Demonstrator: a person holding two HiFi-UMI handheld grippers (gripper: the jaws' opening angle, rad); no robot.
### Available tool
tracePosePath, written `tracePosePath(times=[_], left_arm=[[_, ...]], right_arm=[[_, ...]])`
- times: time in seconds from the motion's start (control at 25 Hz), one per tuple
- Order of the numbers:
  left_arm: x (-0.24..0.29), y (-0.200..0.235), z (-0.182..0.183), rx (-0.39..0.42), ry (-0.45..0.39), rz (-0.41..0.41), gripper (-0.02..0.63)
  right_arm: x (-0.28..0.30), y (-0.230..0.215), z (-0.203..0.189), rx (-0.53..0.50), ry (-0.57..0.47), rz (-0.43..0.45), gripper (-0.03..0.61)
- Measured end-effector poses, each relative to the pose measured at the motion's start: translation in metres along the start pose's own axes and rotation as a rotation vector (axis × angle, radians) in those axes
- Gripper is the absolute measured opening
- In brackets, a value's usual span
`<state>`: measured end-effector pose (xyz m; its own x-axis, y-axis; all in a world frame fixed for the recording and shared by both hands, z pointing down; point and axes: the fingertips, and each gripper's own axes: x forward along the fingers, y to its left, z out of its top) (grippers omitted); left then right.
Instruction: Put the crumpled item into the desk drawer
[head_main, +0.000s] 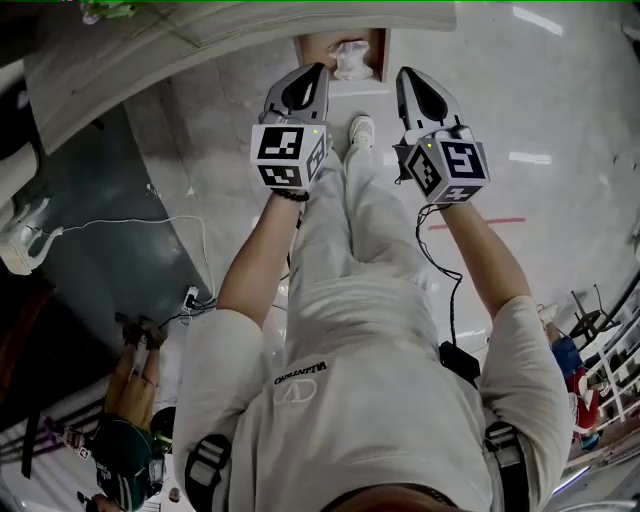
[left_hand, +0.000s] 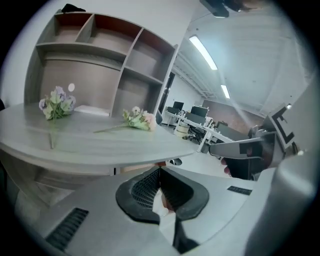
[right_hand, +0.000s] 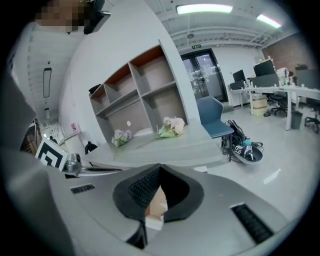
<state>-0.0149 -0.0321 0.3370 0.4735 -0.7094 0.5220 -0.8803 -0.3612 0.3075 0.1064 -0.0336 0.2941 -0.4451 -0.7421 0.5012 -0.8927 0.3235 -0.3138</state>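
A white crumpled item (head_main: 350, 60) lies inside an open wooden drawer (head_main: 312, 47) under the curved grey desk (head_main: 150, 50), straight ahead of both grippers. My left gripper (head_main: 305, 85) hangs just short of the drawer, jaws shut with nothing between them. My right gripper (head_main: 418, 90) is level with it to the right, also shut and holding nothing. In the left gripper view the jaws (left_hand: 160, 172) meet at the tip, and a bit of wood and white shows below them. The right gripper view shows the same for its jaws (right_hand: 159, 172).
The desk top (left_hand: 100, 140) carries two flower bunches (left_hand: 56, 102) (left_hand: 137, 119) in front of a shelf unit (left_hand: 100, 50). A cable and power strip (head_main: 190, 297) lie on the floor at left. Another person (head_main: 130, 440) stands behind at left. A blue chair (right_hand: 212, 115) and a bag (right_hand: 245, 150) stand right of the desk.
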Motion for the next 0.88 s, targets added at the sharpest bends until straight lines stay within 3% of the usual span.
tracePosePath(times=[0.36, 0.52, 0.88], left_arm=[[-0.094, -0.028, 0.099, 0.040, -0.113, -0.015, 0.003], [-0.140, -0.041, 0.142, 0.028, -0.173, -0.012, 0.003], [-0.234, -0.035, 0.215, 0.068, -0.360, 0.091, 0.003]], right_arm=[[-0.098, 0.024, 0.114, -0.063, -0.113, 0.007, -0.002], [-0.144, 0.024, 0.157, -0.075, -0.171, -0.035, -0.002], [-0.237, 0.018, 0.217, -0.097, -0.291, -0.120, -0.002]])
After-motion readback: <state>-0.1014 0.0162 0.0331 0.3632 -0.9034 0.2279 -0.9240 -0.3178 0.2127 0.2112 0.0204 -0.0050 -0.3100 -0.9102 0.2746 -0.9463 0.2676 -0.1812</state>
